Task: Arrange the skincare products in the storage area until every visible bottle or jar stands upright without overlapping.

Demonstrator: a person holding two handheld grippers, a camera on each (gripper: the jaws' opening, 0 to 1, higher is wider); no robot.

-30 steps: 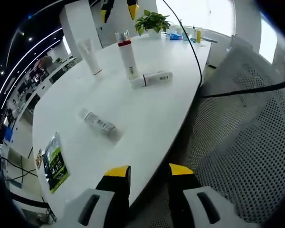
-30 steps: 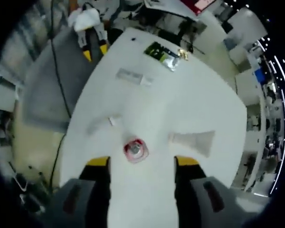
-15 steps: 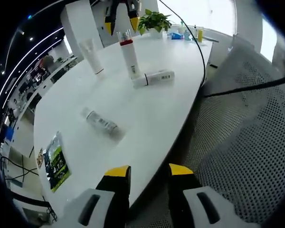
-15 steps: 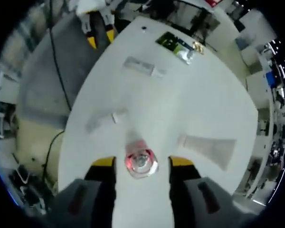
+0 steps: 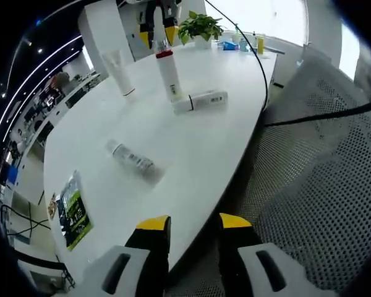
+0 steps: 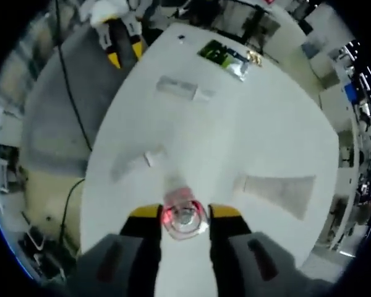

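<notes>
A white bottle with a red band and clear cap stands upright on the white table. My right gripper comes down over it from above. In the right gripper view the cap sits between the yellow jaws, which press against both its sides. A white tube stands on its cap to the left. One white bottle lies on its side beside the upright one, and a clear bottle lies nearer me. My left gripper hangs open at the table's near edge, holding nothing.
A green packet lies flat near the table's left edge. A grey mesh chair stands against the right side, with a black cable across the table. A potted plant and small items stand at the far end.
My right gripper has come down over the red-banded bottle and its jaws have narrowed onto the cap. The left gripper and the other products have not moved.
</notes>
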